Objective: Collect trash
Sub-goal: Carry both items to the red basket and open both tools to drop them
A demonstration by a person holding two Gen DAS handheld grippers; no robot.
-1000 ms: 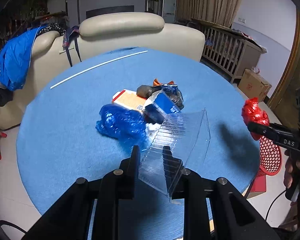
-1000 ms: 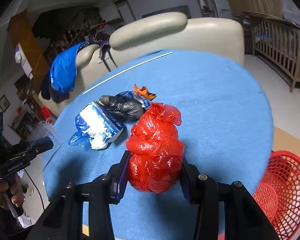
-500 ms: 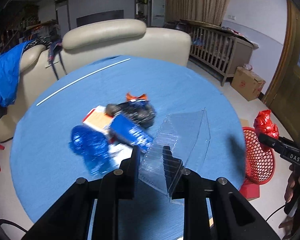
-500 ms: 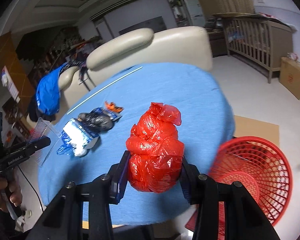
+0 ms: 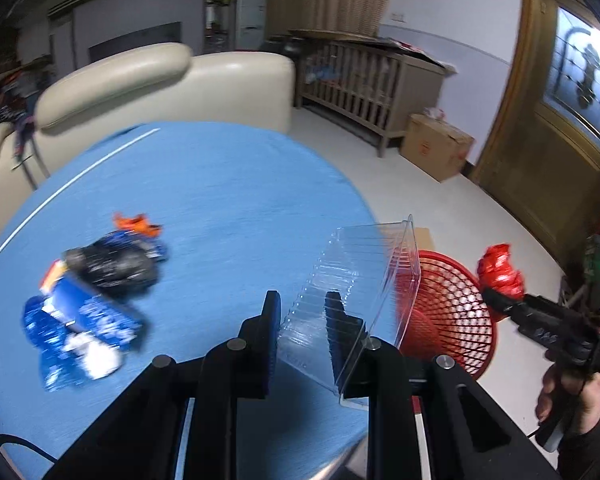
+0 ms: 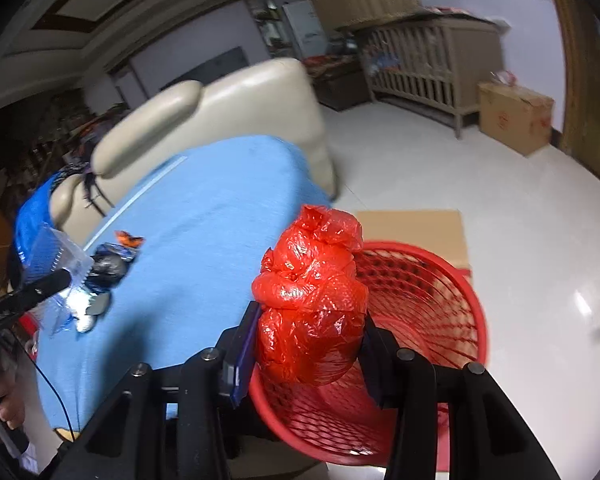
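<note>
In the left wrist view, the left gripper [image 5: 302, 314] is pinching a clear plastic container [image 5: 352, 292] beside the red basket [image 5: 452, 320] at three o'clock, while in the right wrist view the right gripper [image 6: 310, 344] is clamping a red bag [image 6: 312, 300] above that basket's mouth [image 6: 440, 304], likely needing release next.
</note>
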